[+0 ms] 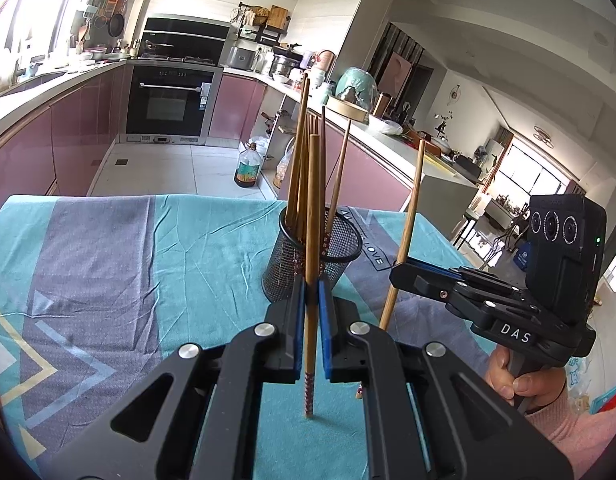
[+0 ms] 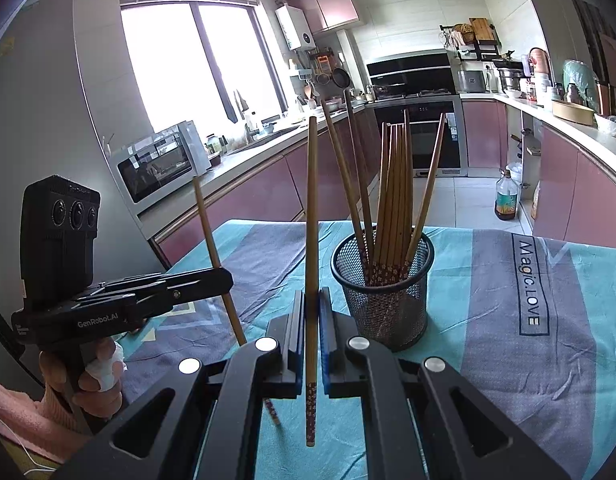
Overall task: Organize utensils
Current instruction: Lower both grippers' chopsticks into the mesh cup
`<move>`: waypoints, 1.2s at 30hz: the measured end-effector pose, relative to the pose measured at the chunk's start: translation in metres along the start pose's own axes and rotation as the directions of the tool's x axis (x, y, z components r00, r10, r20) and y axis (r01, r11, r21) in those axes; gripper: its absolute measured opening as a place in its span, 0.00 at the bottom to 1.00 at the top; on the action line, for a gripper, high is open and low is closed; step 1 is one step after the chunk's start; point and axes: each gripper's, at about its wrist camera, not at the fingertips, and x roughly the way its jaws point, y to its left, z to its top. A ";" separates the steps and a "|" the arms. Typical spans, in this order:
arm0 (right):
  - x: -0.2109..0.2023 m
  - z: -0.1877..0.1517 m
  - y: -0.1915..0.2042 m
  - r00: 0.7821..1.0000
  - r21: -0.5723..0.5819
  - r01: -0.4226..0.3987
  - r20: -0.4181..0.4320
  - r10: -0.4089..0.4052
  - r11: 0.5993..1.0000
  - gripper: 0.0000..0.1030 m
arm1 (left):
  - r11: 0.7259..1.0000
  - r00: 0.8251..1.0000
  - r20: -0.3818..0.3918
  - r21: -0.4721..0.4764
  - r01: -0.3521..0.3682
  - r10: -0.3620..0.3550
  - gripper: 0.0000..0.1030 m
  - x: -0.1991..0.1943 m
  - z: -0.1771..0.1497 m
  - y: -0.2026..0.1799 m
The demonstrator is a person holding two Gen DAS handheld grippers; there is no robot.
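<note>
A black mesh cup stands on the table and holds several brown chopsticks upright. My left gripper is shut on one brown chopstick, which stands upright just in front of the cup, its patterned end hanging below the pads. My right gripper is shut on another brown chopstick, upright to the left of the cup. Each view shows the other gripper from the side: the right one and the left one, each with its chopstick.
The table wears a teal and grey cloth with printed words. Behind it are pink kitchen cabinets, an oven, a crowded counter, and an oil bottle on the floor. A person's hands hold both handles.
</note>
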 end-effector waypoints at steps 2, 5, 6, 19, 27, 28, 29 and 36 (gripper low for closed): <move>-0.001 0.001 -0.001 1.000 -0.003 0.005 0.005 -0.005 1.000 0.05 | 1.000 1.000 0.006 -0.001 0.005 -0.005 0.07 -0.001 0.001 0.000; -0.004 0.003 -0.003 1.000 -0.005 0.010 0.016 -0.010 1.000 0.05 | 1.000 1.000 0.014 0.000 0.010 -0.010 0.07 -0.003 0.004 0.000; -0.004 0.004 -0.003 1.000 -0.004 0.010 0.019 -0.010 1.000 0.05 | 1.000 1.000 0.016 0.000 0.014 -0.014 0.07 -0.003 0.004 0.000; -0.010 0.016 -0.004 0.998 -0.015 0.014 0.054 -0.013 1.000 0.05 | 0.999 0.999 0.034 0.018 0.031 -0.032 0.07 -0.005 0.015 -0.006; -0.011 0.018 -0.005 0.998 -0.021 0.016 0.065 -0.015 1.000 0.05 | 0.999 0.999 0.042 0.030 0.034 -0.035 0.07 -0.005 0.021 -0.009; -0.011 0.019 -0.005 0.998 -0.021 0.016 0.067 -0.014 1.000 0.05 | 0.999 0.998 0.043 0.031 0.034 -0.035 0.07 -0.005 0.021 -0.009; -0.010 0.020 -0.004 0.998 -0.021 0.015 0.068 -0.014 1.000 0.05 | 0.999 0.998 0.044 0.033 0.035 -0.036 0.07 -0.005 0.022 -0.009; -0.009 0.024 -0.005 0.997 -0.020 0.014 0.077 -0.012 1.000 0.05 | 0.999 0.998 0.048 0.040 0.029 -0.031 0.07 -0.005 0.026 -0.011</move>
